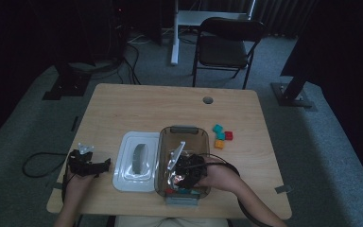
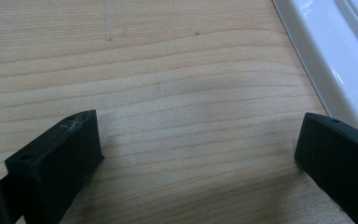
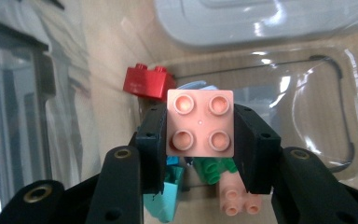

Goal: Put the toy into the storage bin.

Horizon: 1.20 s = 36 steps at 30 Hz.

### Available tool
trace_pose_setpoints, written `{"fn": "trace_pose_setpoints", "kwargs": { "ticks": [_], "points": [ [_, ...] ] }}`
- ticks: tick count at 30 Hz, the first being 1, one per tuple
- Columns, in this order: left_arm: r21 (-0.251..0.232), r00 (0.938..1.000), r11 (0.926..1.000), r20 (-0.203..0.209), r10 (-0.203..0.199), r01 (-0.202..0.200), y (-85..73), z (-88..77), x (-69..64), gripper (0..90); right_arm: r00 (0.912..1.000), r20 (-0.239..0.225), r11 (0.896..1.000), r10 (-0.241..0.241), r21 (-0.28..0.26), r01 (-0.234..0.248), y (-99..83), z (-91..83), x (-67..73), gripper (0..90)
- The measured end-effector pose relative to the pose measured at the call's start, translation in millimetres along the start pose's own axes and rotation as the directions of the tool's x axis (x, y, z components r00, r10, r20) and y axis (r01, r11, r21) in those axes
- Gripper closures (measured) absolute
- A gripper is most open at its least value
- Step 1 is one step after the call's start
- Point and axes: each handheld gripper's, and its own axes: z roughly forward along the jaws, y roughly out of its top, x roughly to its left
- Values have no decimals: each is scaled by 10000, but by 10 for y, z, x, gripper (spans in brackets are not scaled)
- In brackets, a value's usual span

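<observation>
My right gripper is inside a clear plastic container, shut on a pink four-stud brick whose studs face the camera. Below it on the container floor lie a red brick, a green brick, a teal brick and another pink brick. In the high view the right gripper sits low over the container's near end. My left gripper rests open on the table, left of the white lid. Between its jaws there is bare wood.
Three loose bricks, teal, red and orange, lie on the table right of the container. The white lid's edge runs close to the left gripper's right jaw. A chair stands beyond the table's far edge.
</observation>
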Motion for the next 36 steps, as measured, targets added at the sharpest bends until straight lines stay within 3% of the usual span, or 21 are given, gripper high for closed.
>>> {"fn": "trace_pose_setpoints", "kwargs": {
  "ticks": [6,12,17,21,22,23,24,30,33,35,36],
  "points": [
    [3,10000,10000,-2,0,0,0,0,0,9,9996,129,9996,261,-119,-259,-23,-43,7,510],
    [-1,10000,10000,1,0,0,0,0,0,9,9975,134,9952,701,-693,-690,-113,-187,-26,503],
    [3,10000,10000,-1,1,-1,0,0,0,9,9875,283,9747,1548,-1673,-1480,-305,-432,-119,466],
    [-3,10000,10000,0,-5,5,0,0,0,9,9714,559,9469,2307,-2425,-2109,-463,-635,-216,463],
    [-3,10000,10000,0,-5,5,0,0,0,9,9714,559,9469,2307,-2425,-2109,-463,-635,-216,463],
    [6,10000,10000,-1,3,-3,0,0,0,9,9643,646,9367,2567,-2623,-2318,-520,-692,-260,463],
    [34,10000,10000,5,8,-8,1,-2,1,9,9499,752,9171,3033,-2937,-2696,-613,-773,-328,462],
    [15,10000,10000,4,3,-3,1,-1,0,9,9096,1037,8680,4023,-3593,-3429,-847,-931,-495,462],
    [14,10000,10000,1,18,-18,1,-1,1,9,8822,1151,8413,4567,-3782,-3862,-976,-954,-628,463],
    [-18,10000,10000,-5,-4,4,0,1,0,9,8539,1107,8136,5085,-3864,-4344,-1071,-935,-743,462],
    [-14,10000,10000,-7,-2,2,0,1,0,9,8413,1218,8070,5266,-3828,-4497,-1118,-913,-806,463]
  ]
}}
